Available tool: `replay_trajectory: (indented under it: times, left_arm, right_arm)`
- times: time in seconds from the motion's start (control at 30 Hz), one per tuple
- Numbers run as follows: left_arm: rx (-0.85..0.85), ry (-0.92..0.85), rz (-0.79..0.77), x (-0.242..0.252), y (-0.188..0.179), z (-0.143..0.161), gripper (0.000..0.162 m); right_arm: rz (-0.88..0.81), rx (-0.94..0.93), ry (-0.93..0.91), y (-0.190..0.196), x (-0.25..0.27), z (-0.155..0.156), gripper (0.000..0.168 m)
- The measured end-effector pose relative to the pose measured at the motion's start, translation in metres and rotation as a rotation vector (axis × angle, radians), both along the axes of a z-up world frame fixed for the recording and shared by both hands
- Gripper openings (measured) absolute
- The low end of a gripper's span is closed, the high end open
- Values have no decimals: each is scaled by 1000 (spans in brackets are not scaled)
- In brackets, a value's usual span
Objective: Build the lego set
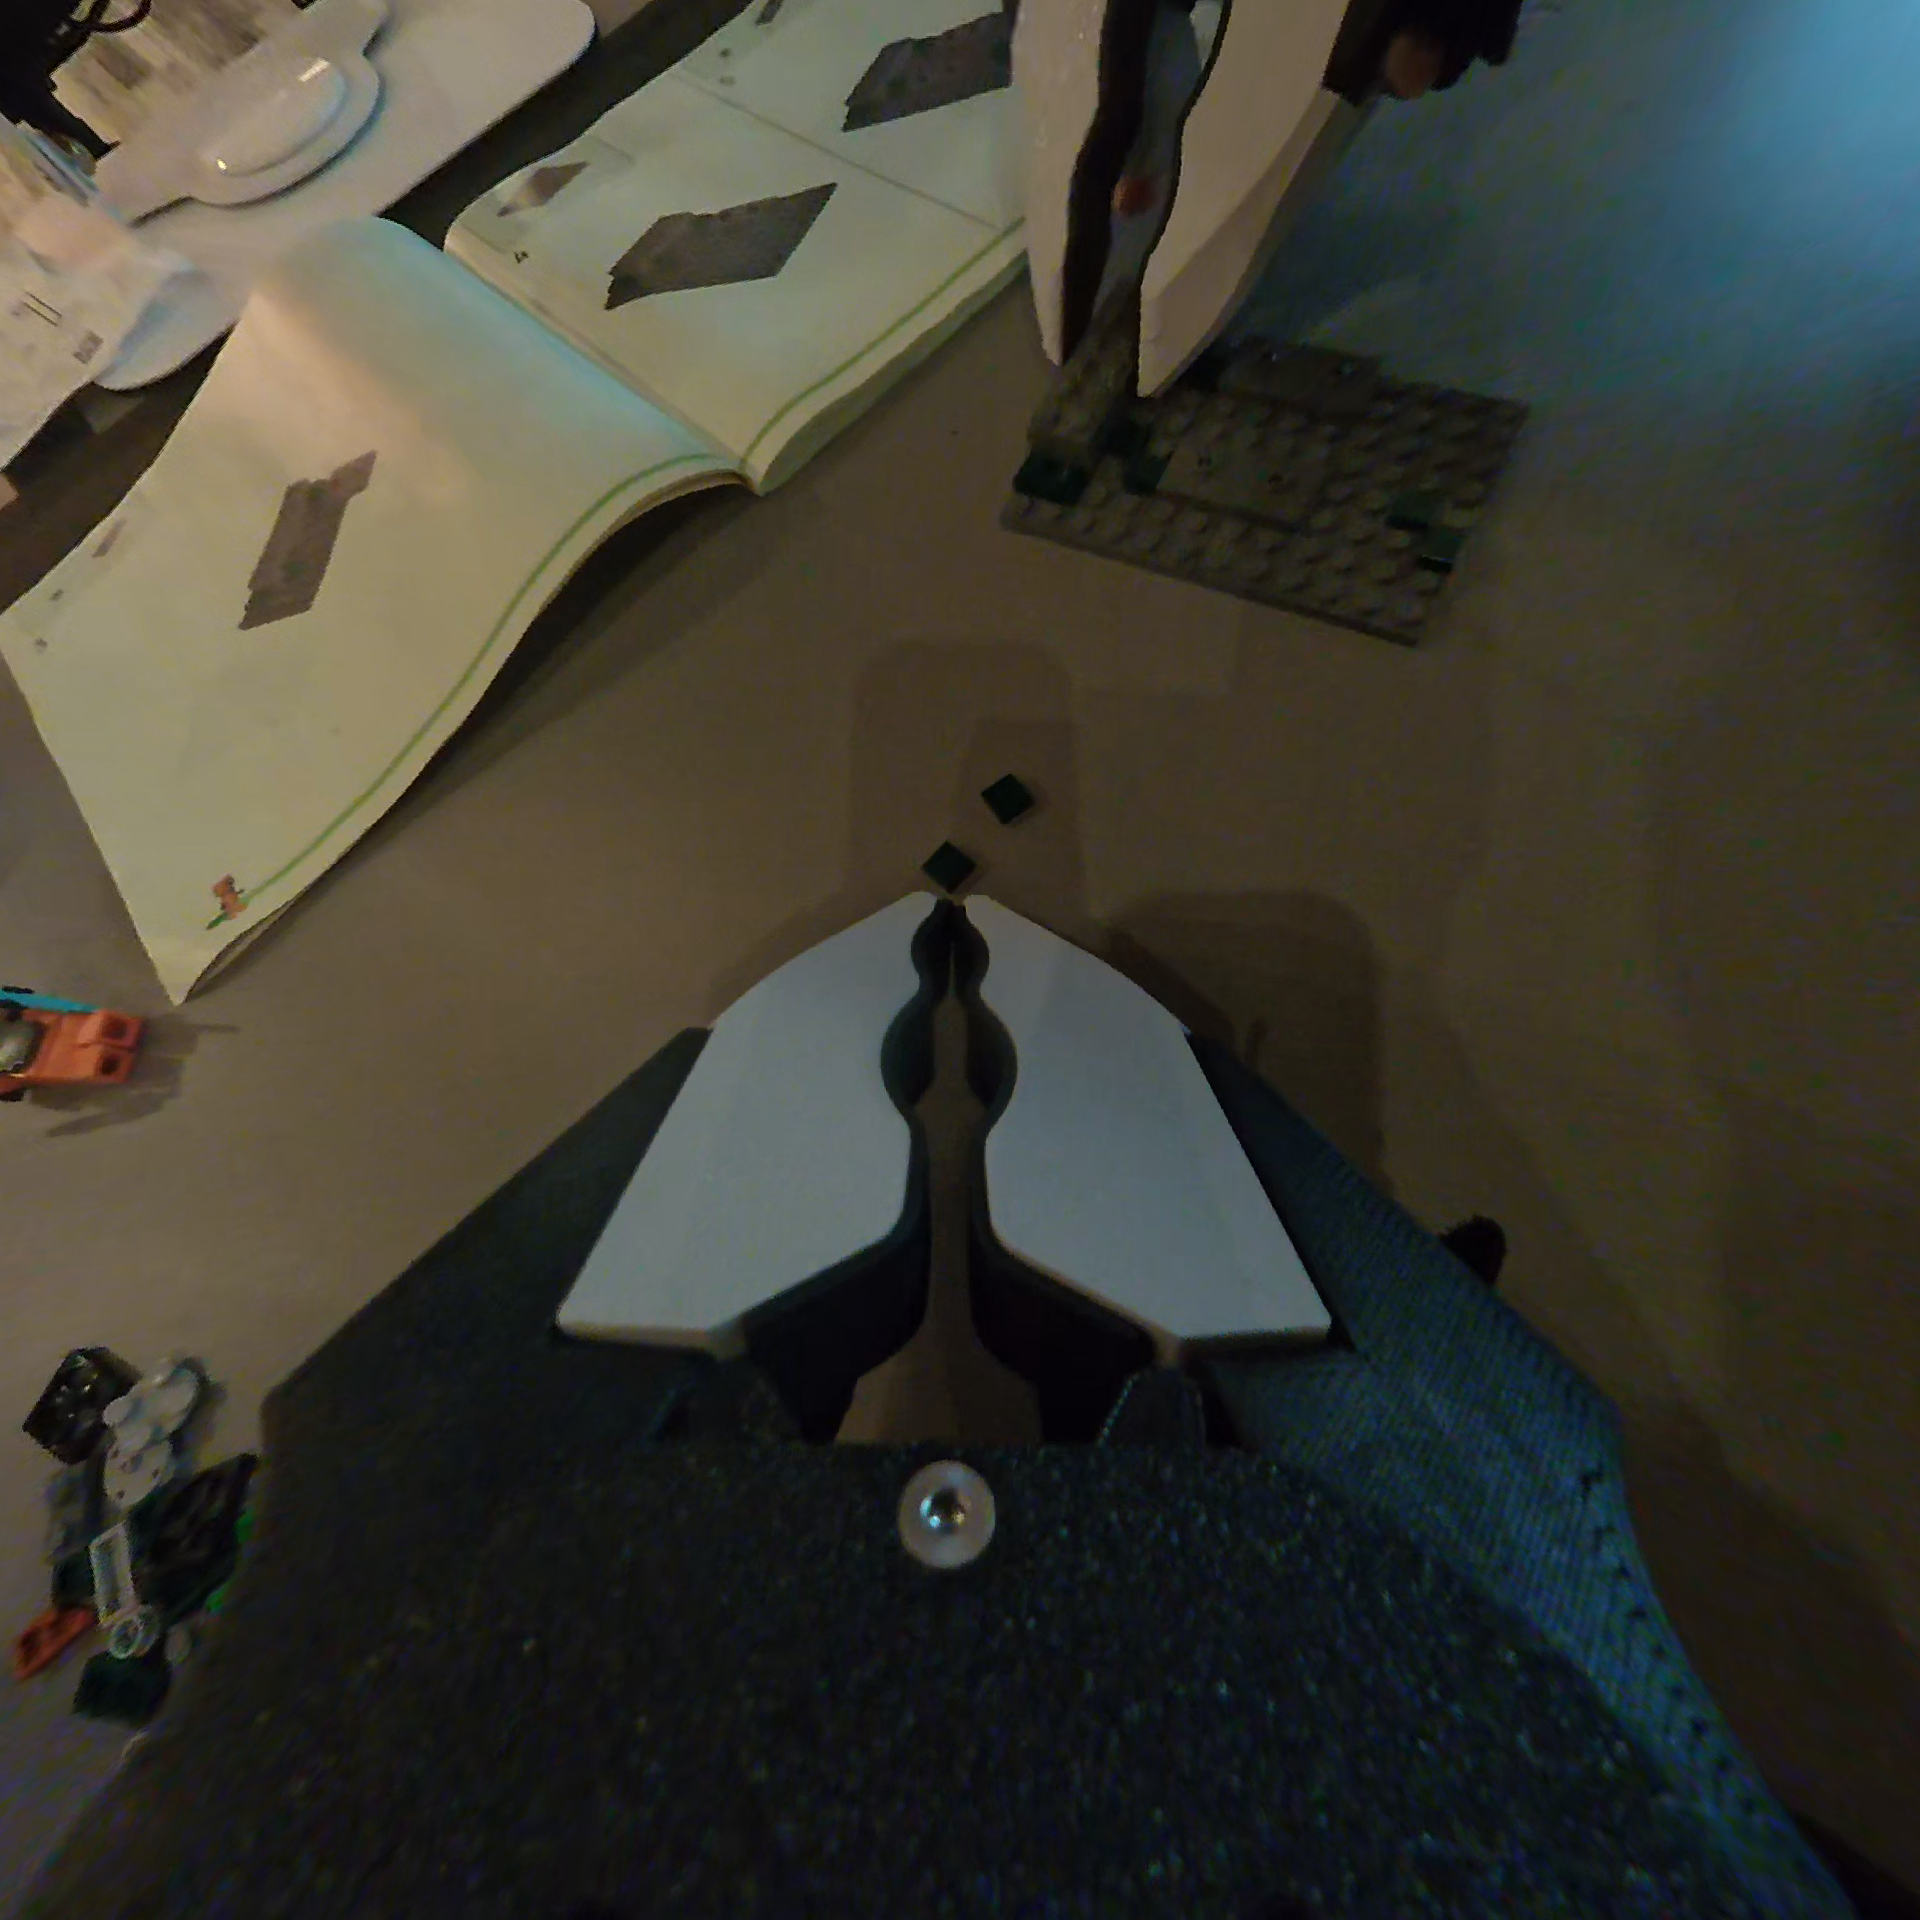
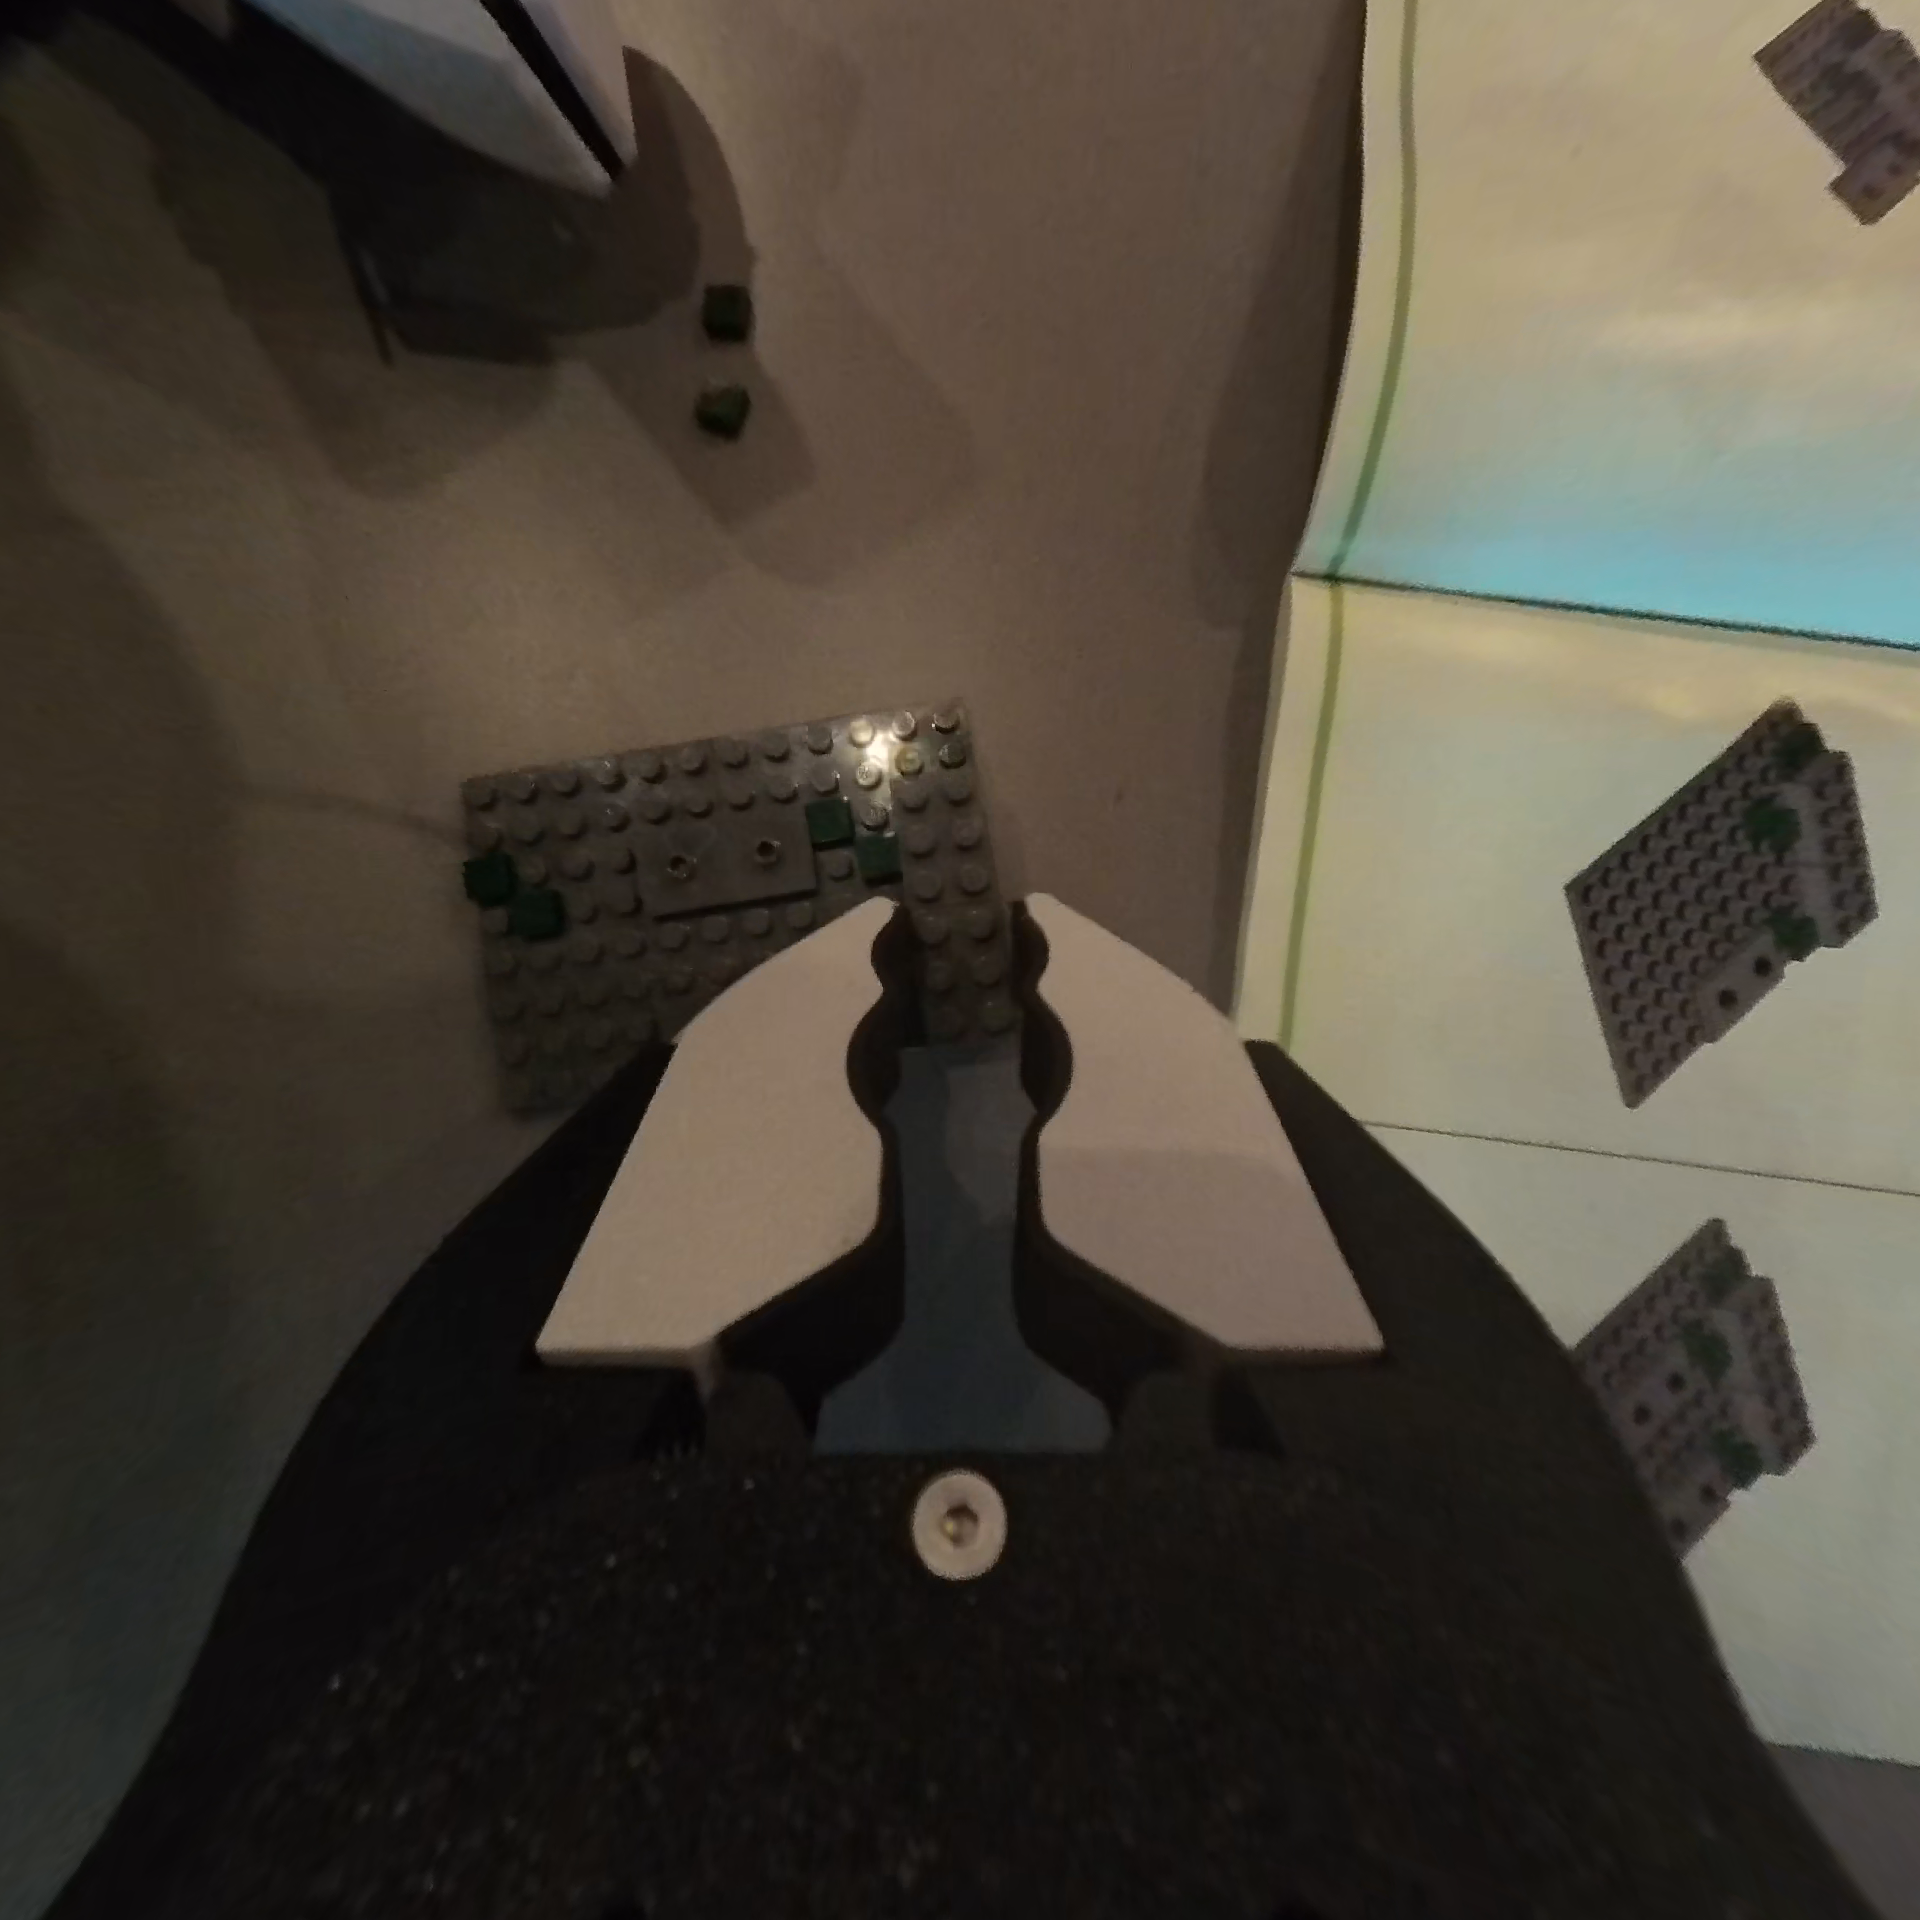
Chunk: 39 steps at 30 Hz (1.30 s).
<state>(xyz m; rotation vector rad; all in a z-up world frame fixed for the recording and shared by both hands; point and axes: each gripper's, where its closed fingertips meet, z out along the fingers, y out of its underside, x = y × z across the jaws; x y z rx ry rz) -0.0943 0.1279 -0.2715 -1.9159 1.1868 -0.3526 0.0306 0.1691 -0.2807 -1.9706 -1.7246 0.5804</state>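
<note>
Left claw (image 1: 951, 902): fingers together at the tips, nothing between them, low over the tabletop (image 1: 1558, 935). Two small dark green tiles lie loose just ahead of the tips at 12 o'clock: the near tile (image 1: 950, 864) almost touches the tips, the far tile (image 1: 1006, 798) sits just beyond it toward 1 o'clock.

Right claw (image 2: 958, 906): clamped on a narrow grey studded plate (image 2: 956, 883). The strip lies flat along the right-hand edge of the grey baseplate (image 2: 582, 997), running from the claw tips out to the baseplate's far corner at 12 o'clock. Cannot tell if it is fully seated.

Baseplate in the right wrist view: a smooth grey tile with two holes (image 2: 727, 868) near centre, dark green tiles at 9 o'clock (image 2: 514, 899) and more beside the strip (image 2: 847, 836). The two loose green tiles show again at 11 o'clock, under the left claw's shadow.

In the left wrist view the baseplate (image 1: 1299, 488) sits at 1 o'clock, with the right claw (image 1: 1101, 379) coming down on its left end.

Open instruction booklet (image 1: 468, 436) at 10–11 o'clock, just beside the baseplate. Orange piece (image 1: 88, 1044) at 9 o'clock at the frame edge. Loose parts pile (image 1: 135, 1496) at 8 o'clock. White trays (image 1: 270, 114) at the top left, behind the booklet.
</note>
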Motion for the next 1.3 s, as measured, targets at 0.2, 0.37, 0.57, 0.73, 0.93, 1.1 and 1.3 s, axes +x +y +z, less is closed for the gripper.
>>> replay_trajectory:
  times: [0.2, 0.37, 0.57, 0.73, 0.93, 1.1, 1.3]
  left_arm:
    - [8, -4, -2, 0, 0, 2, 0]
    - [13, -15, -2, 0, -1, 5, 0]
    - [12, -22, -6, 1, -1, 7, 0]
    - [19, -26, -2, 0, -1, 9, 0]
    - [32, -34, -2, -1, -1, 11, 0]
    - [34, -47, 8, -3, 0, 14, 0]
    - [34, -54, 8, -4, 0, 15, 0]
  right_arm:
    - [-44, 56, 47, 1, 2, 23, 29]
    - [-104, 115, 147, -20, 4, 52, 28]
    - [-231, 190, 167, -53, -18, 58, 21]
    - [-271, 140, 126, -60, -67, 35, 20]
    - [-200, 120, 1, -41, -98, 11, 18]
    - [-176, 87, -45, -34, -102, 2, 17]
    - [-180, 56, -53, -33, -102, -6, 14]
